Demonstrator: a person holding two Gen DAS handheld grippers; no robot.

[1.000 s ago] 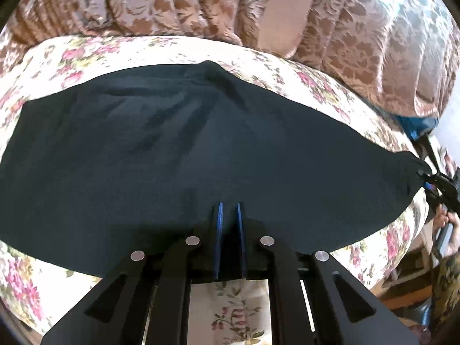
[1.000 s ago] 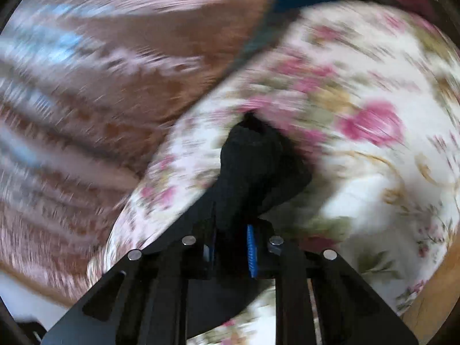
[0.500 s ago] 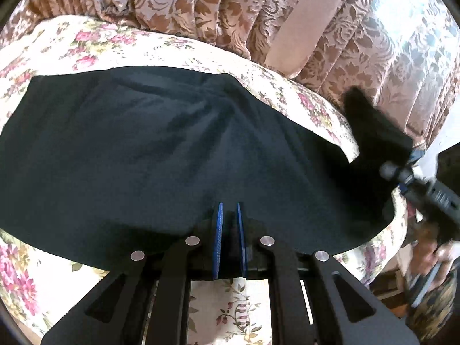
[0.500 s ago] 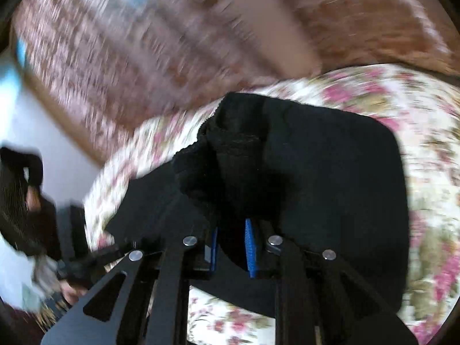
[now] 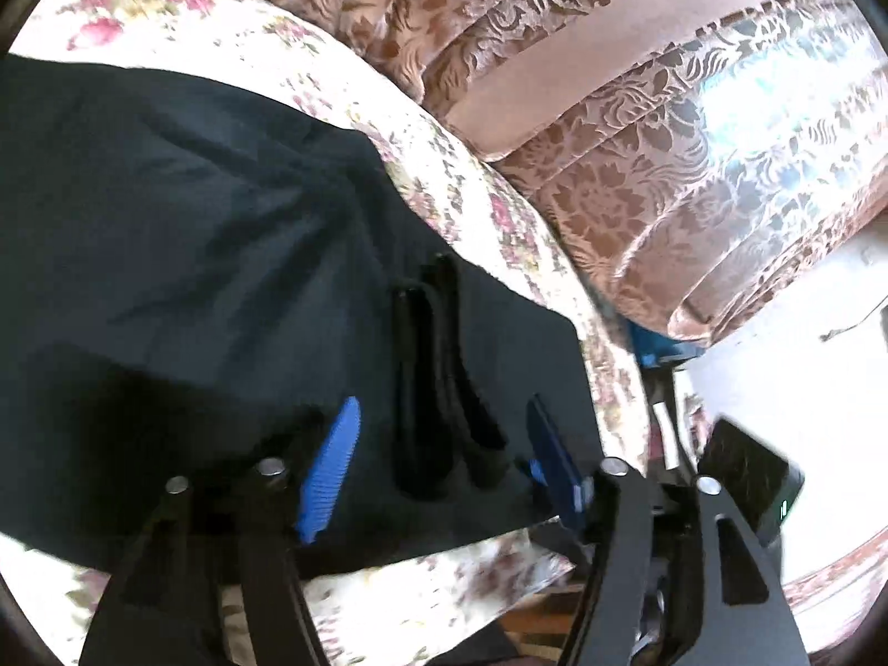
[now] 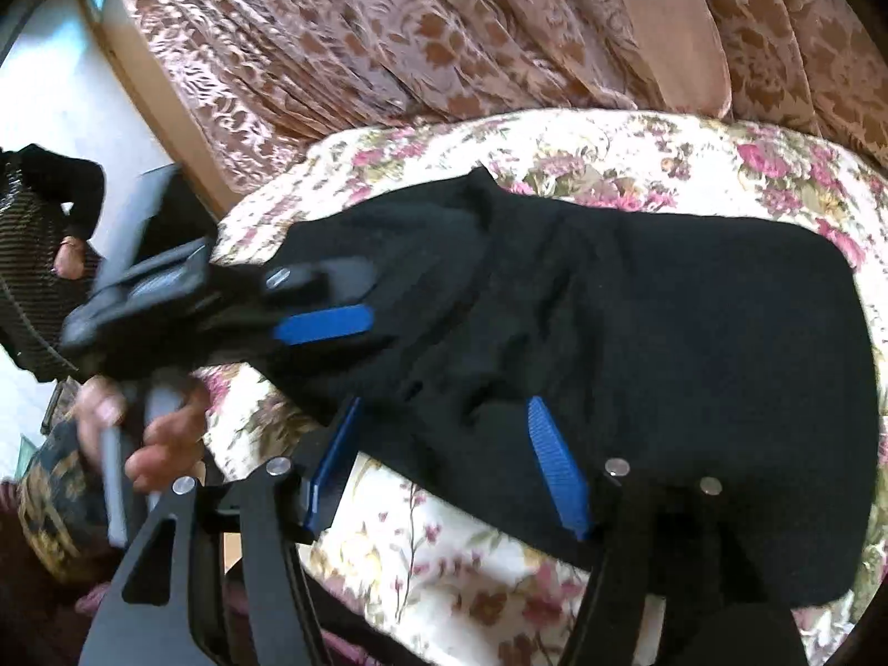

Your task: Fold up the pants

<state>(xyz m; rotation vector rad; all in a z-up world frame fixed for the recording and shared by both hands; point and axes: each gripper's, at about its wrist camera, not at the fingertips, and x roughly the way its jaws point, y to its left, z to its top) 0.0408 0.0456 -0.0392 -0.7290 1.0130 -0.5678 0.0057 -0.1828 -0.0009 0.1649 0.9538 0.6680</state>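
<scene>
Now both the left gripper [image 5: 438,444] and right gripper [image 6: 444,455] gape above the folded pants [image 6: 666,333]

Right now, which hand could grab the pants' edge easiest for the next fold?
Probably the right gripper: it is open and the near edge of the pants runs between its fingers. The left gripper, also open, points over cloth farther in.
</scene>
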